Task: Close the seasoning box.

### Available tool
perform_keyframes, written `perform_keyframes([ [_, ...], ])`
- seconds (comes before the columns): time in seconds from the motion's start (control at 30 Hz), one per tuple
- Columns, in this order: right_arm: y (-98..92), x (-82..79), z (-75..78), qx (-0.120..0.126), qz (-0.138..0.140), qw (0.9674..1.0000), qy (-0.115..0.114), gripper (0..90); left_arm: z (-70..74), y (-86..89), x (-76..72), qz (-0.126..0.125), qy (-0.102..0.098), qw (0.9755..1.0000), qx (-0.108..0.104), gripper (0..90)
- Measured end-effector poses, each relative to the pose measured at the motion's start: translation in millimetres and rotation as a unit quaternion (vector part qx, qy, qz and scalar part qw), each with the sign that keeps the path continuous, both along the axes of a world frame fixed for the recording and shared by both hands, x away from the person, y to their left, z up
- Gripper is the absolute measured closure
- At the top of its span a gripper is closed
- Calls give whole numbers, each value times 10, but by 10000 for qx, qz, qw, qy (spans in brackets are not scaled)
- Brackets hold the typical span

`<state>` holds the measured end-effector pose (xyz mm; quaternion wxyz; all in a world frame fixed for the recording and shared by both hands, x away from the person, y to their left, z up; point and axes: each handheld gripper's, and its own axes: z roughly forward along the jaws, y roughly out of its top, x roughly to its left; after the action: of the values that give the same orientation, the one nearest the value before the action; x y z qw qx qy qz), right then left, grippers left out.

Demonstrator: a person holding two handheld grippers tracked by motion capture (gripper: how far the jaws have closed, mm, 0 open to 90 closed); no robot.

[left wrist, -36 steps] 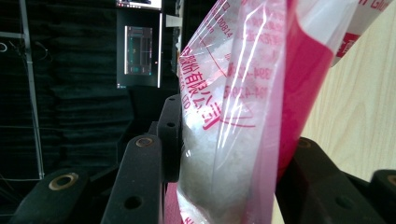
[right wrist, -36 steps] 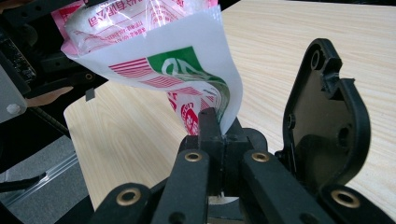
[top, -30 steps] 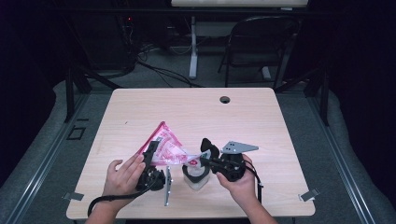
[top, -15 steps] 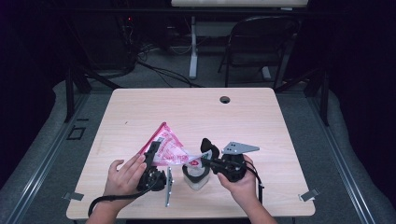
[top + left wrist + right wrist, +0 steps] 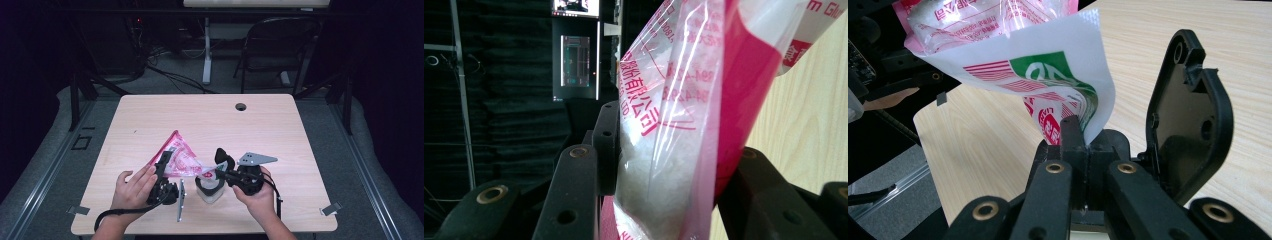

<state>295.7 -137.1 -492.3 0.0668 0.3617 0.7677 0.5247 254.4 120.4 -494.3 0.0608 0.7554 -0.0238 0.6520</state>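
Dark room, black curtains on all sides; a folding chair (image 5: pixel 272 47) and a table leg with cables stand on the grey floor behind a pale wood tabletop (image 5: pixel 210 120).

Left hand (image 5: pixel 131 187) comes in from the bottom edge, palm wrapped over the left gripper (image 5: pixel 162 172), which points away from the person and slightly to the right. Its fingers are closed on a clear bag with pink print (image 5: pixel 176 157); in the left gripper view the bag (image 5: pixel 674 125), holding something white and grainy, is pinched between the two black pads.

Right hand (image 5: pixel 257 197) comes in from the bottom right and holds the right gripper (image 5: pixel 216 167) turned leftward, toward the other hand. Its fingers are fully closed on the bag's lower right corner; the right gripper view shows that white, green and red printed corner (image 5: pixel 1068 85) clamped at the tips.

The bag hangs stretched between the two grippers, lifted off the wood, in the near middle of the tabletop. A white and black container (image 5: pixel 209 187) sits on the wood just under the right gripper, its black lid (image 5: pixel 1193 110) standing open beside the tips.

Both hands work near the front edge. The far half of the tabletop is bare apart from a round cable hole (image 5: pixel 241 106); wide margins left and right.
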Motion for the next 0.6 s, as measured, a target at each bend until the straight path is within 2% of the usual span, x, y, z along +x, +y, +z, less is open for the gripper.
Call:
perform_keyframes([
  [0.2, -5, 2, -5, -38, -7, 10000, 12, 900, 2, -9, -2, -16, -13, 10000, 72, 641],
  [0.6, -3, 2, -16, -21, 1, 10000, 13, 900, 15, -6, 0, -43, -11, 10000, 49, 641],
])
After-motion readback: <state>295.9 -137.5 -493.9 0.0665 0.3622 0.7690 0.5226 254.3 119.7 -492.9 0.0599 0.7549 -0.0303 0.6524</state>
